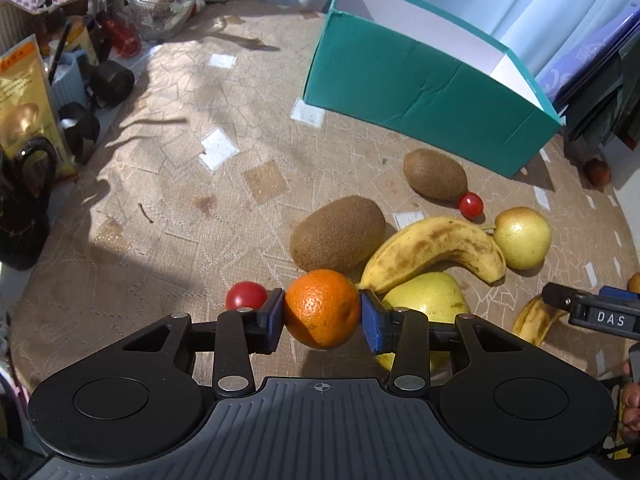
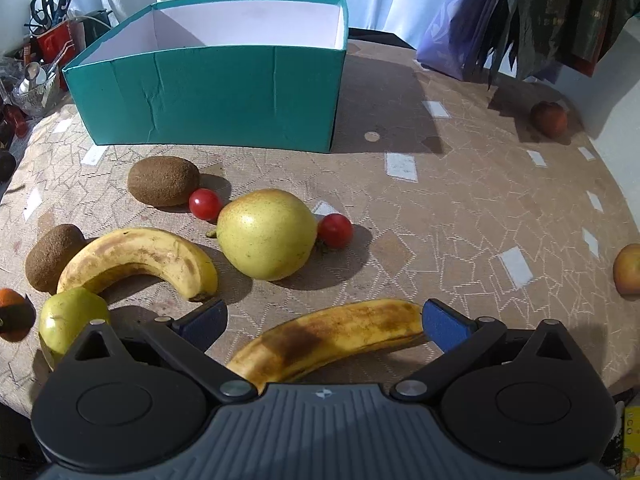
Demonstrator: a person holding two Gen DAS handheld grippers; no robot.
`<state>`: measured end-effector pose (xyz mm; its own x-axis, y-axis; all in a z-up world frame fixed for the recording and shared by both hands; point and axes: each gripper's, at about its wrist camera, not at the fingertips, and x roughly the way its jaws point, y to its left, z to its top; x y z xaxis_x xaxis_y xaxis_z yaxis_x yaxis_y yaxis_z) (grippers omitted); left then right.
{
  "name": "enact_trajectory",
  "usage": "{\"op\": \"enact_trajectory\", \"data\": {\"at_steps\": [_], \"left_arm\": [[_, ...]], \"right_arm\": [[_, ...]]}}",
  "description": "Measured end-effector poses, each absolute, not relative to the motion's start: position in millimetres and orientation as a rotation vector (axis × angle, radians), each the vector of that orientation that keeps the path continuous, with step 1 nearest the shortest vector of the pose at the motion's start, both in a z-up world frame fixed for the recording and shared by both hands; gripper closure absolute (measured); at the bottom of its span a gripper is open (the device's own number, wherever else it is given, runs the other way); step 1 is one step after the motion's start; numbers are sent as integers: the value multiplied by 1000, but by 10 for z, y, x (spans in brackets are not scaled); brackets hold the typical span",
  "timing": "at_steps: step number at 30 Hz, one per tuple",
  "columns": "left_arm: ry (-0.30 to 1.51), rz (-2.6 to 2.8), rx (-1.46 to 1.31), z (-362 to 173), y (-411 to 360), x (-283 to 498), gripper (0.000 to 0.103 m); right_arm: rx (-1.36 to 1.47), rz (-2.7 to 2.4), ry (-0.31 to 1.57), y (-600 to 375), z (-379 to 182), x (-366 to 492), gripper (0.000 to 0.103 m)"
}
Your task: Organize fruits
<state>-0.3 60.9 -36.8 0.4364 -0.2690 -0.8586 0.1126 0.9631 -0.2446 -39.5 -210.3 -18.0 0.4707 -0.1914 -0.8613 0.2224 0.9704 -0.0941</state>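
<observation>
My left gripper (image 1: 322, 314) is shut on an orange (image 1: 322, 308) and holds it just above the table. Behind it lie a kiwi (image 1: 338, 234), a banana (image 1: 436, 250), a green apple (image 1: 430, 294), a yellow pear (image 1: 522, 238), a second kiwi (image 1: 435, 175) and cherry tomatoes (image 1: 246, 295). The teal box (image 1: 416, 88) stands open at the back. My right gripper (image 2: 324, 320) is open, its pads on either side of a spotted banana (image 2: 332, 336) lying on the table. The pear (image 2: 267, 234), the other banana (image 2: 140, 258) and the box (image 2: 216, 96) lie ahead of it.
Clutter lines the table's left edge: a glass bowl (image 1: 164, 10), black cups (image 1: 112, 82), a yellow packet (image 1: 26, 100). A reddish fruit (image 2: 549, 119) and another fruit (image 2: 628, 270) lie far right. Bags (image 2: 540, 12) hang at the back right.
</observation>
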Motion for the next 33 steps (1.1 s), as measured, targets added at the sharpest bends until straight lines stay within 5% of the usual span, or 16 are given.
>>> {"op": "enact_trajectory", "data": {"at_steps": [7,14,22,33], "left_arm": [[1049,-255,-170,-256,610,25,59],[1022,-284,-169,-207,597,43,59],[1019,-309,-159,-209,619,89,59],[1022,-331,-171,-224,650,135,59]], "right_arm": [[162,-206,1084,-2220,-221,-556,1],[426,-314,1144,-2421,-413,-474,13],[542,-383,1168,-2421,-514,-298,41],[411,-478,1183,-2274,-537,-121,44]]}}
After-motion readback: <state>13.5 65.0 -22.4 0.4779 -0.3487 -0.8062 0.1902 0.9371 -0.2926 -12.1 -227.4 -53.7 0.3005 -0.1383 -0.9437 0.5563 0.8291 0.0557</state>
